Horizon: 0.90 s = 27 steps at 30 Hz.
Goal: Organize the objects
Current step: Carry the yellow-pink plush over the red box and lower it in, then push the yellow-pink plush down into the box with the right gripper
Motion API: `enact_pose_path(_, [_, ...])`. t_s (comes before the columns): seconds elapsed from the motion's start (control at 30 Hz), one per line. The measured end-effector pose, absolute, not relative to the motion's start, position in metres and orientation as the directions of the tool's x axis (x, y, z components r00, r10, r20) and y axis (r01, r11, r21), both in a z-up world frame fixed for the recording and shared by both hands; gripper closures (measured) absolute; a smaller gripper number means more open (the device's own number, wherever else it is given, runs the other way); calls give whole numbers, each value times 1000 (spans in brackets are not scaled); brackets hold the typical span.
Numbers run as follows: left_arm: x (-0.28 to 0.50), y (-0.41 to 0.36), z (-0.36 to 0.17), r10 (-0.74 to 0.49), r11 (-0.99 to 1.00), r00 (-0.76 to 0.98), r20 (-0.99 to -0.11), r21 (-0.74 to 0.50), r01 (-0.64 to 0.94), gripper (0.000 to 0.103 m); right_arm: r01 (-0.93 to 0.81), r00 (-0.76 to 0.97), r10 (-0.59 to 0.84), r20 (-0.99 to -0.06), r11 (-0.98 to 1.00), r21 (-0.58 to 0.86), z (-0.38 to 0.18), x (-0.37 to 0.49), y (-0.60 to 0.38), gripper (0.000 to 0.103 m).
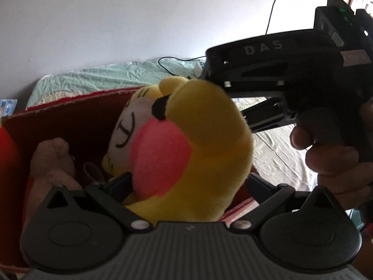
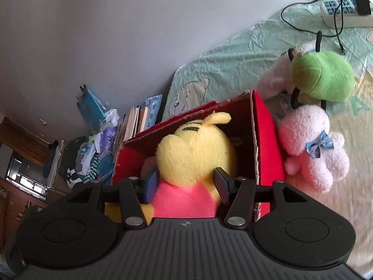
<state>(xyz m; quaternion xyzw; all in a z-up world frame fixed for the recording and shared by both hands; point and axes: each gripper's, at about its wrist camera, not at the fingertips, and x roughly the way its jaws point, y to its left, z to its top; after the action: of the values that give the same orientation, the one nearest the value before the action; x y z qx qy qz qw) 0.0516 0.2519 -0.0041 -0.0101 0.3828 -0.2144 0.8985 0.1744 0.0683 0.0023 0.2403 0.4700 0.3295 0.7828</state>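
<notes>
Plainly, the yellow plush toy (image 2: 195,149) is held over the open red cardboard box (image 2: 264,140), and the coming move turns on how it sits against that opening: its body runs from the pink shirt nearest the grippers up to the head, which is already tipped inside the box's rim, so its long axis points from the grippers down and forward into the box. The right gripper (image 2: 185,183) is closed on the toy at the shirt and neck, one finger on each flank. The left gripper (image 1: 188,182) is seen with the toy bulging between its fingers as well, though the plush hides the pads and it cannot be said for certain that they press it; it is judged to be gripping too. In the left wrist view the right gripper's black body is seen just beyond the toy, held by a hand (image 1: 331,161), so both tools are crowded at the same end. A beige plush (image 1: 53,161) is already lodged against the box's near-left wall, leaving room toward the right wall. The box stands on a bed (image 2: 233,58) covered with a crinkled pale-green sheet, near the edge that meets the white wall. Just beside the box's right wall, a pink plush with a blue bow (image 2: 310,149) and a green plush (image 2: 324,74) are left lying on the sheet. A power strip (image 2: 342,11) and its cable are seen toward the bed's far corner, and books and clutter are piled past the bed's end.
</notes>
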Motion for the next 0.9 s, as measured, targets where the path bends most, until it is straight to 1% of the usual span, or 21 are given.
enact_pose_path(0.07, [53, 251, -4, -394, 908, 619, -679, -182, 378, 3, -308, 339, 756, -560, 652, 693, 1, 170, 66, 65])
enact_pose_path(0.1, [53, 251, -2, -398, 907, 622, -675, -185, 379, 3, -328, 348, 760, -548, 647, 689, 2, 165, 65, 67])
enact_pose_path(0.13, [52, 251, 0, -400, 906, 627, -668, -187, 379, 3, -344, 361, 760, -540, 647, 681, 4, 162, 64, 71])
enact_pose_path(0.17, [52, 252, 2, -403, 906, 634, -660, -189, 379, 3, -361, 380, 760, -527, 647, 672, 5, 158, 62, 72])
enact_pose_path(0.33, [52, 249, 15, -417, 901, 669, -615, -181, 395, 3, -435, 483, 754, -446, 649, 624, 19, 139, 56, 73])
enact_pose_path(0.47, [62, 237, 12, -384, 908, 686, -618, -117, 403, 4, -441, 571, 698, -433, 705, 555, 19, 136, 58, 73])
enact_pose_path(0.53, [69, 231, 6, -358, 912, 679, -641, -84, 402, 4, -446, 588, 679, -439, 725, 524, 13, 138, 60, 74])
enact_pose_path(0.63, [72, 226, -4, -336, 912, 661, -671, -58, 405, 5, -445, 572, 682, -455, 725, 526, 1, 140, 61, 73])
enact_pose_path(0.8, [71, 226, -19, -299, 918, 610, -733, -46, 394, 5, -406, 544, 656, -523, 751, 520, -16, 139, 64, 71])
enact_pose_path(0.9, [70, 227, -20, -272, 925, 612, -743, -28, 378, 2, -380, 543, 652, -530, 753, 538, -19, 139, 61, 70])
